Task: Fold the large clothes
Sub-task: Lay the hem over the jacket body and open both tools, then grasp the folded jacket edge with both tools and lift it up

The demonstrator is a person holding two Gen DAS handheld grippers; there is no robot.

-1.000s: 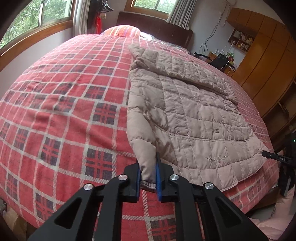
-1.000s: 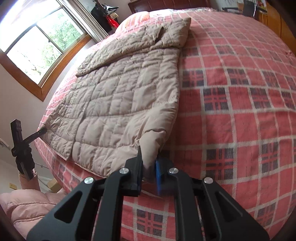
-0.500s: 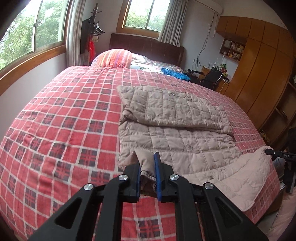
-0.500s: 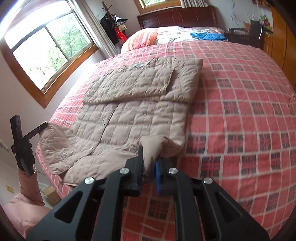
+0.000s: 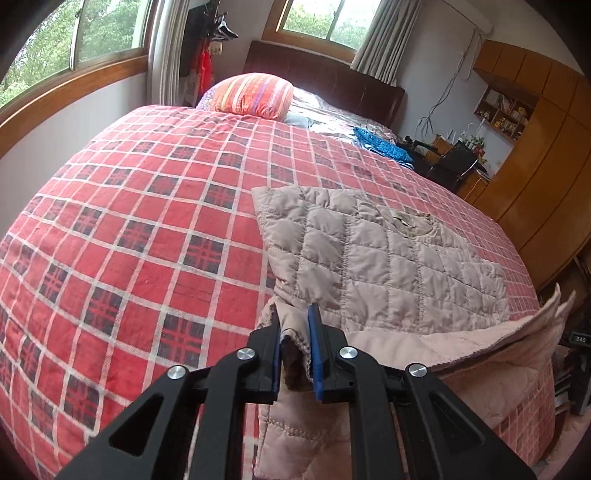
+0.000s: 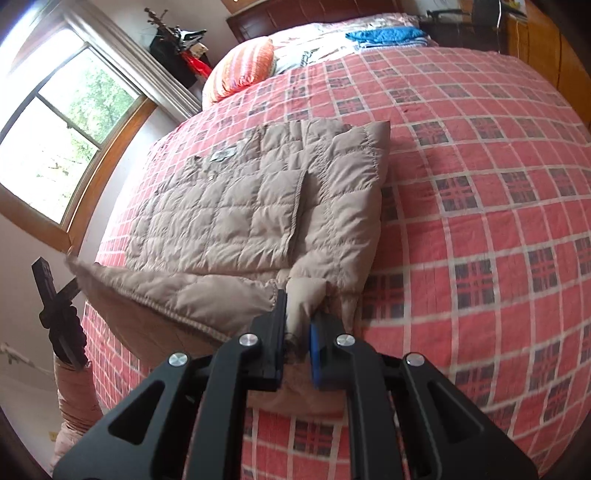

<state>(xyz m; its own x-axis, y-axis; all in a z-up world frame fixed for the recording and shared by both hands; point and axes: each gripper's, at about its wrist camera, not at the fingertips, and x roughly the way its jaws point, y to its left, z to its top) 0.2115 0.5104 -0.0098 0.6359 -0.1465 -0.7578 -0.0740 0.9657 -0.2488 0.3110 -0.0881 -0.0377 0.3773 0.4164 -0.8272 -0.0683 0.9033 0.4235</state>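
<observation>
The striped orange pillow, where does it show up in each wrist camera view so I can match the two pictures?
Left wrist: the striped orange pillow sits top centre, at the head of the bed.
Right wrist: the pillow lies upper left of centre, right of the window.
Shared landmark: the blue cloth, lying further along the bed's head end.

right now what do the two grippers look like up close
Both match: the left gripper and right gripper are matte black angular linkages with triangular cut-outs and round silver bolt heads. Each finger carries a blue pad on its inner face. No cables or markings show.
</observation>
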